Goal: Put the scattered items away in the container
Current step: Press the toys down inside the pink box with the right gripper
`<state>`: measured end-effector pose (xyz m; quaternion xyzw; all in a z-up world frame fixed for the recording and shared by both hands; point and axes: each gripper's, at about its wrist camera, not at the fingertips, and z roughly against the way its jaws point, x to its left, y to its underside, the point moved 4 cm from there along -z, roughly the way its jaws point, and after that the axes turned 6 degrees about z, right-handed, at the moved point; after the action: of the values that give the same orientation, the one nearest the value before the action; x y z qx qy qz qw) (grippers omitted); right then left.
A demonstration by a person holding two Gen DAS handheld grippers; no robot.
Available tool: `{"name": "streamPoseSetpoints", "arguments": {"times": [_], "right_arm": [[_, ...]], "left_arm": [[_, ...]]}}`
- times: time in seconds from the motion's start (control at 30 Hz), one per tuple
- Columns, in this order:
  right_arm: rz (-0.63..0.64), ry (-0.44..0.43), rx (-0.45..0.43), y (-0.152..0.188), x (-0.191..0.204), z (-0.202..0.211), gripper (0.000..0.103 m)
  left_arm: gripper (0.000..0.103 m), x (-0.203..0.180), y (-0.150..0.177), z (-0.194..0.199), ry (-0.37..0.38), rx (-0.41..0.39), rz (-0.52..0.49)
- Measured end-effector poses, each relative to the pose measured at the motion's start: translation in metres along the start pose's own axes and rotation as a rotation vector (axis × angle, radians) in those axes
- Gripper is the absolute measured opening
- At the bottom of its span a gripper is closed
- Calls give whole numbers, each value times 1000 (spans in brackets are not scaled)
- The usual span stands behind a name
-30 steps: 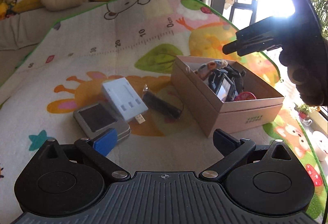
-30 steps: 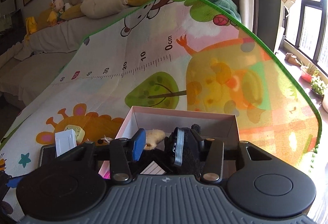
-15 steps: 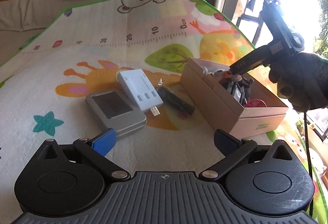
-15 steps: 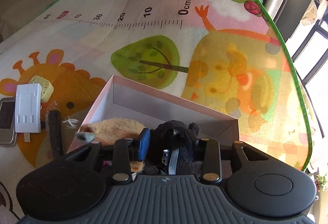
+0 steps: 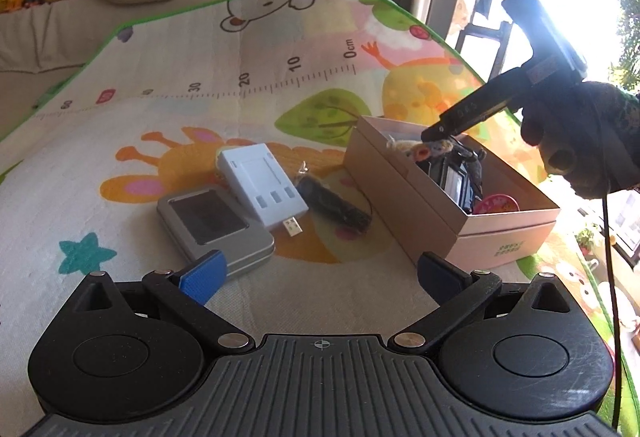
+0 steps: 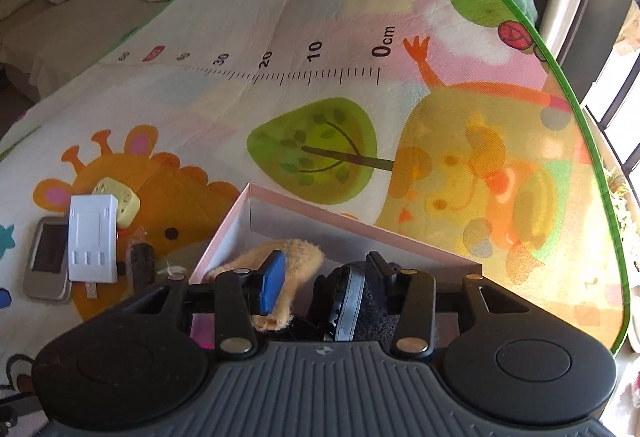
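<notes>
Right tongs (image 6: 320, 279), just opening over the box (image 5: 508, 225), release the dark strapped item (image 6: 348, 301) inside; left tongs (image 5: 320, 273) wide, empty; risk: strap snags a pad on withdrawal.

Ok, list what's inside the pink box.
Inside the pink box: a tan plush toy, a black strapped item and a round pink thing. Anything under them is covered.

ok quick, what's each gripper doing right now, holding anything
left gripper: open, empty, above the mat short of the tin case.
right gripper: jaws just opened; no longer clamping the black strapped item over the pink box.
</notes>
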<state>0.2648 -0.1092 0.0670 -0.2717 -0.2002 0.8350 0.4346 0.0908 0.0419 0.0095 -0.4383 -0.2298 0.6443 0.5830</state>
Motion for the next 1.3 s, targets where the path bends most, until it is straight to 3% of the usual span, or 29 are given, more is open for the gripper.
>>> {"name": "streamPoseSetpoints", "arguments": {"times": [0.2,0.27,0.4,0.47,0.6,0.67,0.77,1.03,1.3], "right_arm": [[129,201,0,16,15,-38,47],[85,176,-9,16,9,-33,48],[-93,23,-67,16,-13,2,52],[-85,-2,-97,20,-11,13,57],[28,63,-68,33,11,-2,62],[98,125,-94,37,21,-9,68],[151,226,-38,40,23,-21,71],[34,102,-155,32,17,36,71],[-79,21,-285,34,-4,115,70]], "left_arm": [[103,3,2,3,-36,9,-7],[103,4,1,5,-44,4,-9],[103,2,-2,4,-53,0,-2],[103,-2,-4,3,-52,-4,-7],[103,-12,-3,7,-50,-3,-31],[103,-12,-1,9,-62,3,-42],[103,-5,1,10,-96,15,-41],[103,9,-5,7,-189,6,-45],[103,13,5,16,-159,23,-47]]}}
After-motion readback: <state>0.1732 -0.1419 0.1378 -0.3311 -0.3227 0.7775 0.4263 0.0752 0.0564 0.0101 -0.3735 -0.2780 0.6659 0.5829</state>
